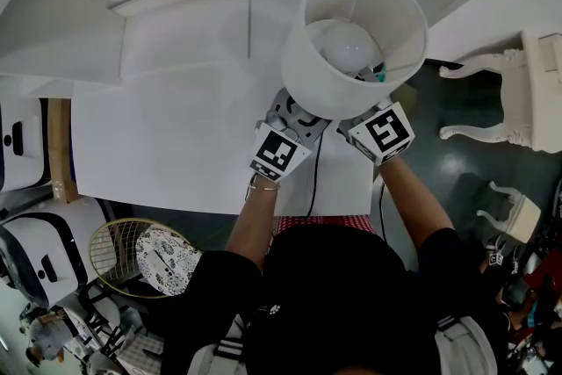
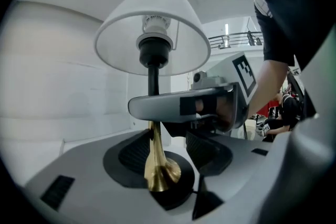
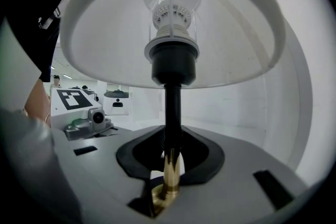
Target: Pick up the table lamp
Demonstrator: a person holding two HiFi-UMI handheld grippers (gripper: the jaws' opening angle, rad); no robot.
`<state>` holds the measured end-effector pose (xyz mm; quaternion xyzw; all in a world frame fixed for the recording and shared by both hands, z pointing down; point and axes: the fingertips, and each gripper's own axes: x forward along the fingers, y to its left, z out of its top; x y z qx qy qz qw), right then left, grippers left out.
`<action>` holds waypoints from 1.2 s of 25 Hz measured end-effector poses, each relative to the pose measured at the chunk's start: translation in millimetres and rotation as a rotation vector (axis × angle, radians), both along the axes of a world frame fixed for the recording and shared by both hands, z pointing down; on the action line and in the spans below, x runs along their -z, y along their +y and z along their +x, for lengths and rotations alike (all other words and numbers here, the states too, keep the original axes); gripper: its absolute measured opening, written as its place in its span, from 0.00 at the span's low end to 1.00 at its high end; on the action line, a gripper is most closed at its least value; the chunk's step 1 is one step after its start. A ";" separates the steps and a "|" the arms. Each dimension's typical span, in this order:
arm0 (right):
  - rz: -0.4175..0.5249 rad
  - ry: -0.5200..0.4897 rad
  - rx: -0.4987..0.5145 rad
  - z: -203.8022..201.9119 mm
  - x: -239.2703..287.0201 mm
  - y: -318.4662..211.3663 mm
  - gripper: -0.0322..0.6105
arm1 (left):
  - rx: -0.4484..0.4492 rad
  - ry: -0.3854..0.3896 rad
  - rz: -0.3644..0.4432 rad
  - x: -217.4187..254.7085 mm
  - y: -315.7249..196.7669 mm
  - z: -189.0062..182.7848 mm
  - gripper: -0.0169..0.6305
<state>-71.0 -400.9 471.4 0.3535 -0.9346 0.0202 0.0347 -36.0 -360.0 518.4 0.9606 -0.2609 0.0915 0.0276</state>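
Table lamp is seen upper centre-right in the head view, over the white table, its stem bracketed by both tongs. Left gripper is spread wide, right gripper partly spread; the stem is pinched by neither. Grip and lift are judged outstanding.

Lamp over table right edge — stem btwn L tool & R tool; chair right.

Lamp upright under its white shade, brass stem between the right gripper's parted jaws; left gripper just beside, at left.
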 end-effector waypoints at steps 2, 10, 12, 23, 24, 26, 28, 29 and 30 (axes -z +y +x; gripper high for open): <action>0.000 -0.004 -0.005 2.0 -0.3 -1.0 0.15 | -0.006 -0.023 -0.013 -6.6 -4.4 1.4 0.34; 0.004 -0.008 -0.020 4.1 0.7 -1.1 0.15 | -0.011 -0.042 -0.037 -20.5 -17.4 15.5 0.35; 0.001 -0.018 -0.025 3.7 1.8 -0.6 0.15 | 0.004 -0.009 -0.049 -17.8 -19.9 16.0 0.35; 0.010 -0.042 -0.051 5.1 3.4 -3.4 0.15 | 0.044 0.001 -0.034 -16.5 -28.1 13.3 0.31; 0.012 -0.042 -0.050 4.9 3.7 -2.9 0.15 | 0.044 -0.003 -0.031 -16.0 -27.8 12.9 0.30; 0.018 -0.045 -0.045 4.4 4.3 -2.3 0.15 | 0.035 -0.022 -0.019 -15.9 -27.4 12.3 0.28; 0.023 -0.053 -0.043 4.6 4.9 -2.4 0.15 | 0.022 -0.042 -0.006 -16.0 -27.7 12.0 0.27; 0.025 -0.057 -0.043 4.9 5.1 -2.3 0.15 | 0.019 -0.046 -0.005 -15.9 -28.2 11.7 0.26; 0.025 -0.060 -0.044 5.3 5.2 -2.0 0.15 | 0.021 -0.046 -0.007 -15.5 -28.8 11.1 0.25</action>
